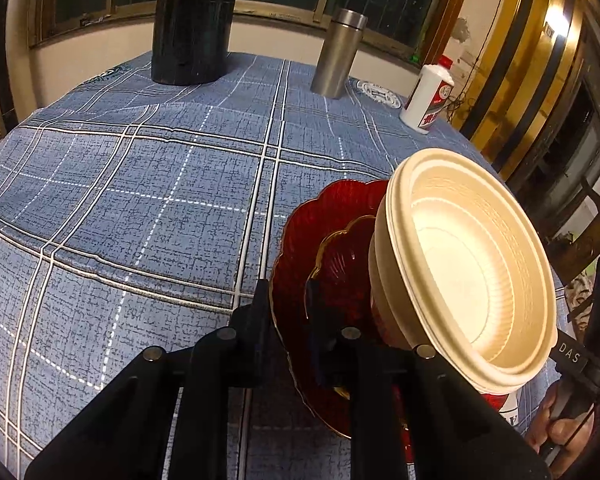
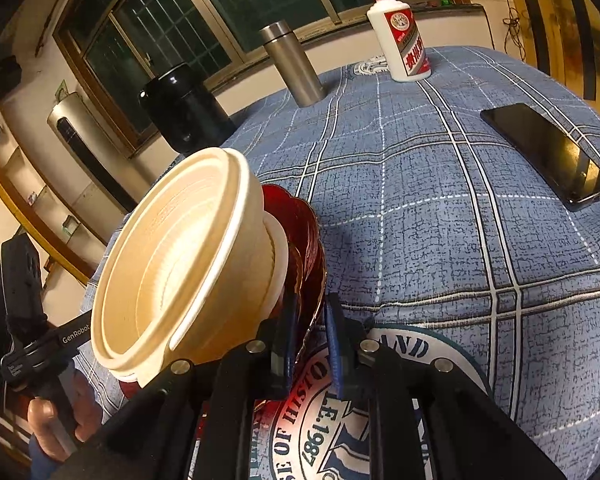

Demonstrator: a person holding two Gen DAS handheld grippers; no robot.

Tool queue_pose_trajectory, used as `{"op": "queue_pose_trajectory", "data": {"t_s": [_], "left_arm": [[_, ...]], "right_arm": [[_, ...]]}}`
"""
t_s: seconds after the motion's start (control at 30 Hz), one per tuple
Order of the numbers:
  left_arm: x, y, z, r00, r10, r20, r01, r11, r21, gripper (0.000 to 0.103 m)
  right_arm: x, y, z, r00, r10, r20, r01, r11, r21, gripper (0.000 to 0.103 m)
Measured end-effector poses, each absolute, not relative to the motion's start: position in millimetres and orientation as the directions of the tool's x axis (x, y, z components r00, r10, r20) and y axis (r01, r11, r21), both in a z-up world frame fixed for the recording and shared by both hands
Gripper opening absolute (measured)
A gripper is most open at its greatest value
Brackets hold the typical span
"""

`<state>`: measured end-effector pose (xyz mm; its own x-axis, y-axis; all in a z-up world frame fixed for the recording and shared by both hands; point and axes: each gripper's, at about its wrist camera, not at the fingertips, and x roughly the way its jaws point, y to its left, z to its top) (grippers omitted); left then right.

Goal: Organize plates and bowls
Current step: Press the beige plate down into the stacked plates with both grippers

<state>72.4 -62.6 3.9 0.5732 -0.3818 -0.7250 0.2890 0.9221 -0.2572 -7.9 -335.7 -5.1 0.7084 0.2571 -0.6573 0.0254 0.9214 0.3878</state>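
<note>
A tilted stack of light cream bowls (image 1: 468,264) on brittle, slippery red plates (image 1: 320,232) is clamped at opposite plate rims by left tongs (image 1: 286,308) and right tongs (image 2: 310,320).

bowls (image 1: 468,264) on plates (image 1: 316,232) | flask (image 1: 338,52) behind | phone (image 2: 548,156) right

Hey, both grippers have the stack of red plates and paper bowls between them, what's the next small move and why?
Probably lower the stack gently onto the tablecloth and keep it level. Both the left gripper and the right gripper pinch the rim of the big red plate, with a smaller red plate and cream paper bowls nested on it, so the load looks top-heavy and appears lifted.
</note>
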Motion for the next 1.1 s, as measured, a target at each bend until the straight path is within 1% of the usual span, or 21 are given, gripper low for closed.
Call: {"op": "queue_pose_trajectory", "data": {"t_s": [0.23,0.4,0.6,0.7,1.1], "left_arm": [[69,-64,1,0.609,-0.381,-0.696,0.288,0.923,-0.254,0.017],[62,-66,1,0.639,-0.364,-0.678,0.293,0.930,-0.223,0.017],[66,-69,-2,0.630,-0.364,-0.687,0.301,0.929,-0.216,0.018],[67,-71,-2,0.631,-0.359,-0.688,0.302,0.930,-0.208,0.018],[73,-78,-3,0.643,-0.341,-0.685,0.303,0.936,-0.182,0.018]], "right_arm": [[-6,-334,-4,0.718,0.243,-0.653,0.006,0.935,0.355,0.017],[-5,-329,-3,0.728,0.214,-0.651,-0.003,0.951,0.309,0.017],[-2,-325,-3,0.743,0.179,-0.645,-0.011,0.967,0.256,0.016],[1,-323,-3,0.752,0.153,-0.641,-0.005,0.974,0.226,0.013],[11,-327,-2,0.756,0.140,-0.639,0.014,0.973,0.230,0.012]]}}
